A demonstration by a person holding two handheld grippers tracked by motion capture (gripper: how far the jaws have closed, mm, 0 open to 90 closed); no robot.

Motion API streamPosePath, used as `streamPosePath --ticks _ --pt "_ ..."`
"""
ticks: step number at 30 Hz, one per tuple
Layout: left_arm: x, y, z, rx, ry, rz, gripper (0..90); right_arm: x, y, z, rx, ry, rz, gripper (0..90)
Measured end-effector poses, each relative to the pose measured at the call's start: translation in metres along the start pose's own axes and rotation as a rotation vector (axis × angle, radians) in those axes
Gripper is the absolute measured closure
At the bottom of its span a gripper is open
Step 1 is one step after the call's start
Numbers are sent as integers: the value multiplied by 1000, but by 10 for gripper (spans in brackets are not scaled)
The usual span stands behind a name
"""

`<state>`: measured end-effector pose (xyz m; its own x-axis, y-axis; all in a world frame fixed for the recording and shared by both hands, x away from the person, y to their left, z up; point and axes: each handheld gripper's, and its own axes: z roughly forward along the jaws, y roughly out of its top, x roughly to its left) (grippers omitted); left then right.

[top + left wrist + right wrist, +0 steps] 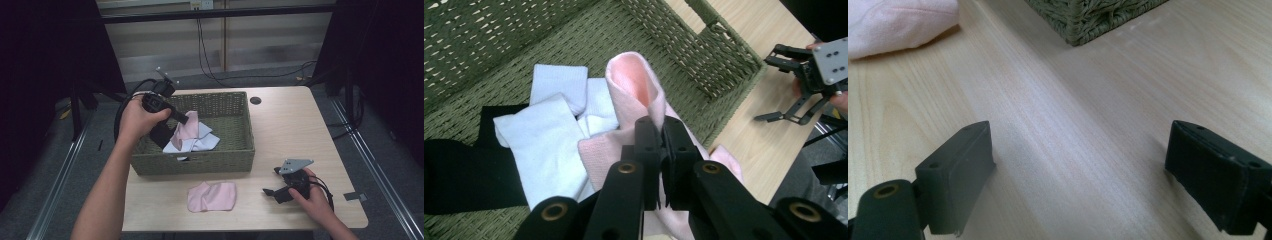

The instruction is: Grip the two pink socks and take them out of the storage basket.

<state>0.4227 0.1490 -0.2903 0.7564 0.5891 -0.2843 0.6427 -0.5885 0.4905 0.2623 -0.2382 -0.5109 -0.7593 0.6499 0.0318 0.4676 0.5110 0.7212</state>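
1. high view: the left gripper (pixel 183 118) holds a pink sock (pixel 186 131) over the woven basket (pixel 235 161), which sits toward the table's (pixel 290 125) far left. a second pink sock (pixel 212 196) lies near the front edge; the right gripper (pixel 272 181) rests beside it.
2. left gripper view: jaws clamped on the pink sock (pixel 634 85), above white socks (pixel 544 135) and a black cloth (pixel 459 170).
3. right gripper view: jaws spread wide, nothing between them, low over the table (pixel 1073 125).

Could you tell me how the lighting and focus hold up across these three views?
High view: tabletop evenly lit, surroundings nearly black. Left gripper view: pink sock sharp, the near jaws slightly soft. Right gripper view: pale sheen runs across the wood, wicker basket corner a bit soft.
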Motion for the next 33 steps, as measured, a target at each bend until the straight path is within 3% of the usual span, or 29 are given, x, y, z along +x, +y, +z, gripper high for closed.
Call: streamPosePath --ticks 33 --pt "-38 -17 -7 5 -44 106 866 0 0 0 2 0 -1 111"
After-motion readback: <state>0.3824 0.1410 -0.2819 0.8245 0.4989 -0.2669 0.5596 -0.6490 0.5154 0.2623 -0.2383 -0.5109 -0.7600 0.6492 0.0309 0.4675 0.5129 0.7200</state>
